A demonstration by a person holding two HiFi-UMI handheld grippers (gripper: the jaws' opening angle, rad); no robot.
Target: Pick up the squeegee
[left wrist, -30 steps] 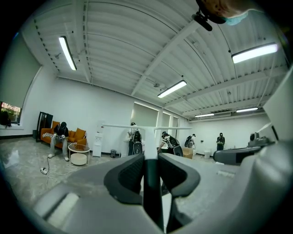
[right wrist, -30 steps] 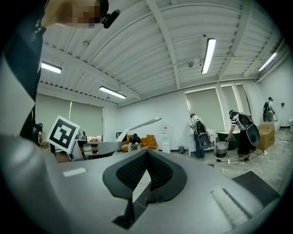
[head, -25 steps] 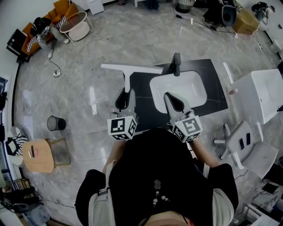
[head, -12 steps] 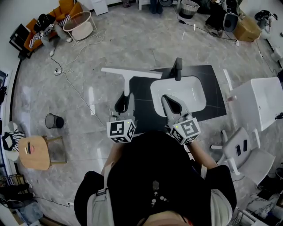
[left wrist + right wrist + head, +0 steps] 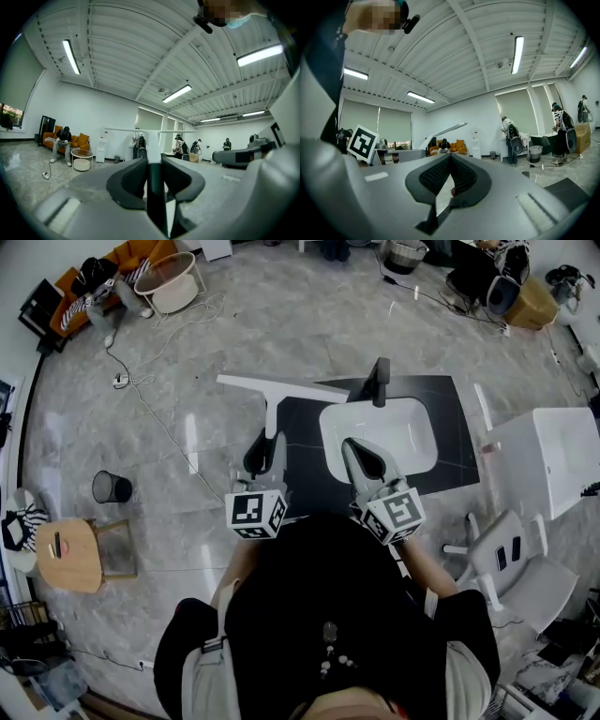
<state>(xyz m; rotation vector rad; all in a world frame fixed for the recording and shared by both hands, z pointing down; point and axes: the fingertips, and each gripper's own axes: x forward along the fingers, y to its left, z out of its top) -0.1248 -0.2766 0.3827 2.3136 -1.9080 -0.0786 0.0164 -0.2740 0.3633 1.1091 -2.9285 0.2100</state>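
The squeegee [image 5: 281, 388] is white, with a long straight blade across the end of a narrow handle. My left gripper [image 5: 268, 439] is shut on that handle and holds the blade level over the floor, left of the black counter [image 5: 302, 442]. In the left gripper view the handle [image 5: 155, 159] stands upright between the dark pads, with the blade [image 5: 136, 130] crossing above them. My right gripper [image 5: 358, 450] hovers over the near edge of the white sink [image 5: 412, 423]. Its jaws [image 5: 451, 158] are shut with nothing between them. The squeegee blade [image 5: 446, 129] shows to its left.
A black faucet [image 5: 378, 381] stands at the sink's far edge. White chairs [image 5: 506, 559] and a white tub [image 5: 553, 451] stand to the right. A black bin [image 5: 111, 487], a wooden stool [image 5: 67, 554] and floor cables [image 5: 150, 418] lie left. People stand at the room's far end.
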